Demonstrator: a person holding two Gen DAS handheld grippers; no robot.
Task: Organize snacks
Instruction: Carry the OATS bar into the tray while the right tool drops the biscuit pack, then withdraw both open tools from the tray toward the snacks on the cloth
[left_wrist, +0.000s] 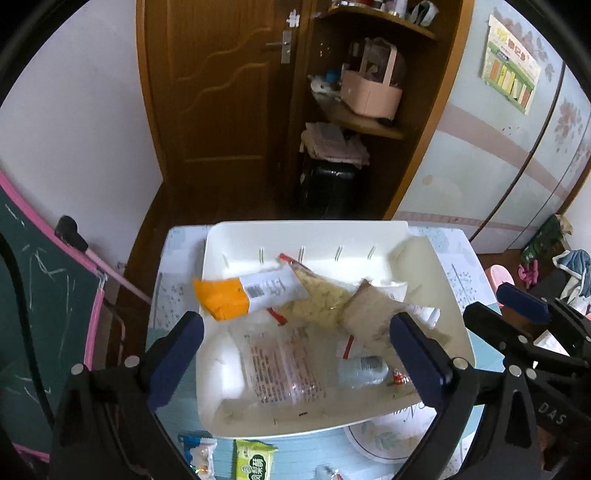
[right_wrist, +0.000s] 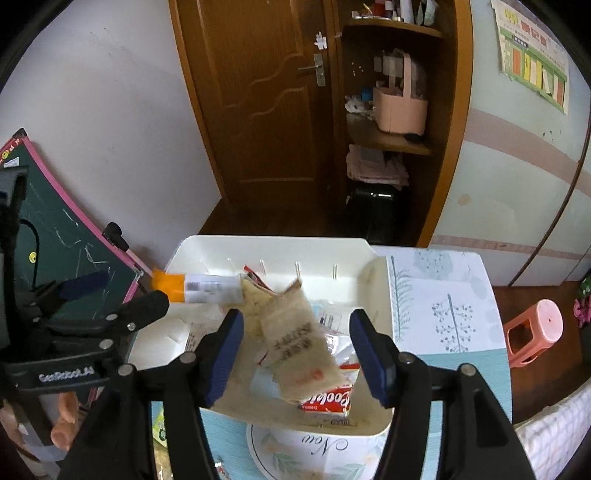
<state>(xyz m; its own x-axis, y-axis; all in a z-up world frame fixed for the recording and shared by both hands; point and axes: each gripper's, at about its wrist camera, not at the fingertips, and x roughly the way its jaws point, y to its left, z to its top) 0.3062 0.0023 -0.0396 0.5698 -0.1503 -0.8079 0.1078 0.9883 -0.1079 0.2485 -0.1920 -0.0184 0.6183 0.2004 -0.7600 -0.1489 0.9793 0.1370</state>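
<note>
We hold both grippers over the white bin (left_wrist: 436, 258), which sits on the patterned table (right_wrist: 443, 295). Our left gripper (left_wrist: 295, 354) stands wide open with nothing between its blue pads. Our right gripper (right_wrist: 295, 350) is partly open, pads clear of the packets. Inside the bin lie an orange-and-white packet (left_wrist: 243, 295), a beige pouch (right_wrist: 299, 339) and a red-and-white biscuit packet (right_wrist: 328, 400). Just outside the bin's near wall sits a green snack packet (left_wrist: 255, 461).

Heaped snack packets (left_wrist: 317, 306) crowd the white plastic bin (left_wrist: 369, 229), while the pale patterned bench (right_wrist: 443, 306) beside it lies open.
</note>
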